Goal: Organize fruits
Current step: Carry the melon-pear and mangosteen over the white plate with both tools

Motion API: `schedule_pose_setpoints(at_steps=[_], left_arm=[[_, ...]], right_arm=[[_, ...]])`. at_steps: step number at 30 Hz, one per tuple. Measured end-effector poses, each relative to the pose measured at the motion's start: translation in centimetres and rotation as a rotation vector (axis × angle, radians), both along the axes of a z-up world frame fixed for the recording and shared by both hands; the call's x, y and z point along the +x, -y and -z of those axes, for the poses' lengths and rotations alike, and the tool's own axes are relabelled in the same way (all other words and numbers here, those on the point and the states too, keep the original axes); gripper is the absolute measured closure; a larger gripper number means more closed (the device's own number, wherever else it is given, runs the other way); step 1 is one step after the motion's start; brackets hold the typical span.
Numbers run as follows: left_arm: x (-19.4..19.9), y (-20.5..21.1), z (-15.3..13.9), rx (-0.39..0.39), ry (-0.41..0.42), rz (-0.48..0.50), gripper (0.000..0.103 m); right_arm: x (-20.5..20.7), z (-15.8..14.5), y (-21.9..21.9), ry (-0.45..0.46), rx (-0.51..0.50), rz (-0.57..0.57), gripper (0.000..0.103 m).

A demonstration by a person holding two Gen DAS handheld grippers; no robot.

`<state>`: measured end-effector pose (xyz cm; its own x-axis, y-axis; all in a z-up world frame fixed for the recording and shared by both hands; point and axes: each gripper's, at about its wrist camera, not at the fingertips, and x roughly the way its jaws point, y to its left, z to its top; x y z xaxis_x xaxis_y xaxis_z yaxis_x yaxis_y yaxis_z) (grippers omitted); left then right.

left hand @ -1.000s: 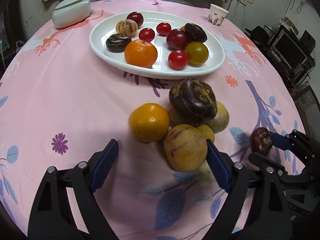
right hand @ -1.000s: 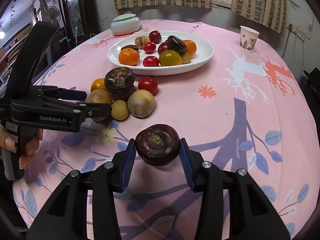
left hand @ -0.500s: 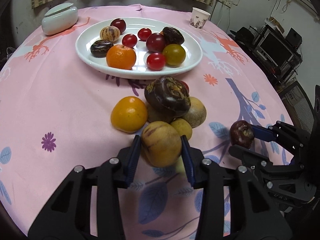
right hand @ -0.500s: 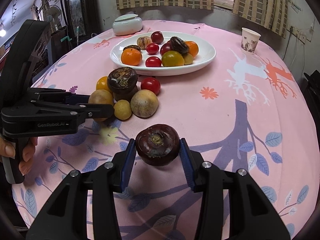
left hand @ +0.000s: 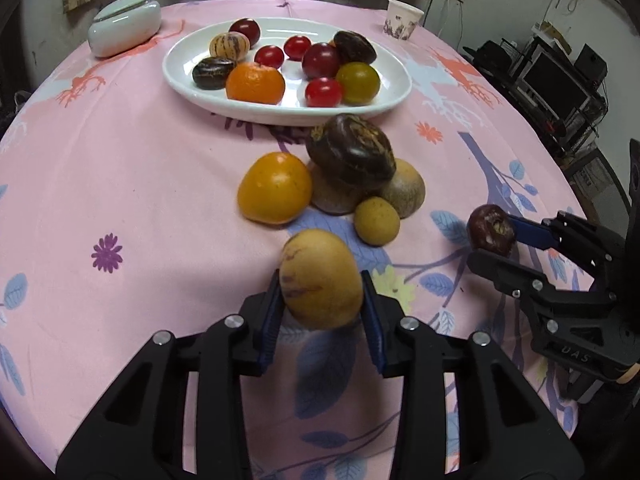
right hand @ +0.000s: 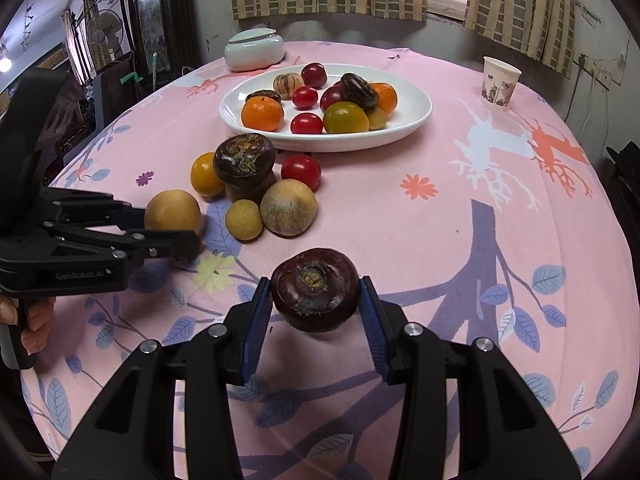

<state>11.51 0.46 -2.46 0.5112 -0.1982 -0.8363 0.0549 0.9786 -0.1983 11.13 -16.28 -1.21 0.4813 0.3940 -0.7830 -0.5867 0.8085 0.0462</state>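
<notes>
My left gripper [left hand: 320, 300] is shut on a yellow streaked melon fruit [left hand: 320, 280] and holds it above the pink cloth, near the loose pile. It also shows in the right wrist view [right hand: 172, 214]. My right gripper [right hand: 316, 300] is shut on a dark purple mangosteen [right hand: 316, 288], also seen in the left wrist view [left hand: 491, 230]. The loose pile holds an orange fruit [left hand: 274, 188], a dark passion fruit [left hand: 352, 152] on top, brown fruits, a small yellow fruit [left hand: 376, 220] and a red tomato [right hand: 301, 172]. The white plate [left hand: 188, 68] behind holds several fruits.
A white lidded jar [left hand: 124, 30] stands at the back left of the round table. A paper cup [left hand: 402, 18] stands at the back right. Dark furniture and electronics lie beyond the table's right edge.
My left gripper closed on the yellow streaked fruit, then lifted and pulled it back from the pile. My right gripper stays shut on the mangosteen, almost still.
</notes>
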Motion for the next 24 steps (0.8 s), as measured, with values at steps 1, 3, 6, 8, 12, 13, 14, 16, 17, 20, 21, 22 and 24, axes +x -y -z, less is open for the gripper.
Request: schedule_pose_setpoints(at_steps=[1, 3, 6, 8, 12, 13, 14, 16, 17, 20, 21, 22, 24], left_arm=[[0.1, 0.0, 0.0, 0.001, -0.003, -0.005, 0.067], [0.2, -0.2, 0.0, -0.019, -0.008, -0.015, 0.068], [0.1, -0.3, -0.1, -0.021, -0.002, -0.018, 0.069], [-0.4, -0.3, -0.5, -0.004, 0.02, -0.023, 0.069], [-1.3, -0.6, -1.9, 0.011, 0.061, -0.025, 0.069], [-1.5, -0.8, -2.2, 0.016, 0.068, -0.029, 0.069], [-1.8, -0.9, -2.6, 0.017, 0.078, -0.027, 0.069], [-2.0, -1.2, -3.5, 0.015, 0.095, -0.025, 0.069], [-2.1, -1.4, -3.9, 0.016, 0.103, -0.025, 0.069], [-2.0, -2.0, -5.2, 0.027, 0.121, -0.023, 0.069], [-1.9, -2.2, -5.7, 0.03, 0.129, -0.022, 0.069], [-1.8, -2.3, -6.2, 0.032, 0.139, -0.018, 0.069], [-1.4, -2.7, -7.1, 0.038, 0.15, -0.009, 0.069]], right_arm=[[0.0, 0.0, 0.0, 0.001, 0.001, 0.0, 0.059], [0.0, 0.0, 0.1, 0.002, 0.007, -0.001, 0.059], [0.1, 0.0, 0.1, 0.002, 0.009, 0.001, 0.059], [0.0, -0.1, 0.1, 0.008, 0.012, 0.001, 0.059], [-0.3, -0.5, 0.0, 0.023, 0.025, -0.015, 0.059], [-0.4, -0.5, 0.0, 0.026, 0.027, -0.018, 0.059], [-0.5, -0.6, 0.0, 0.031, 0.029, -0.019, 0.059], [-0.5, -1.0, 0.0, 0.039, 0.043, -0.016, 0.059], [-0.5, -1.2, 0.1, 0.039, 0.054, -0.015, 0.059], [-0.5, -2.4, 0.5, 0.026, 0.088, 0.004, 0.058], [-0.6, -3.0, 0.5, 0.032, 0.092, 0.012, 0.058], [-0.6, -3.5, 0.5, 0.034, 0.102, 0.012, 0.058], [-0.5, -4.7, 0.4, 0.046, 0.107, 0.005, 0.058]])
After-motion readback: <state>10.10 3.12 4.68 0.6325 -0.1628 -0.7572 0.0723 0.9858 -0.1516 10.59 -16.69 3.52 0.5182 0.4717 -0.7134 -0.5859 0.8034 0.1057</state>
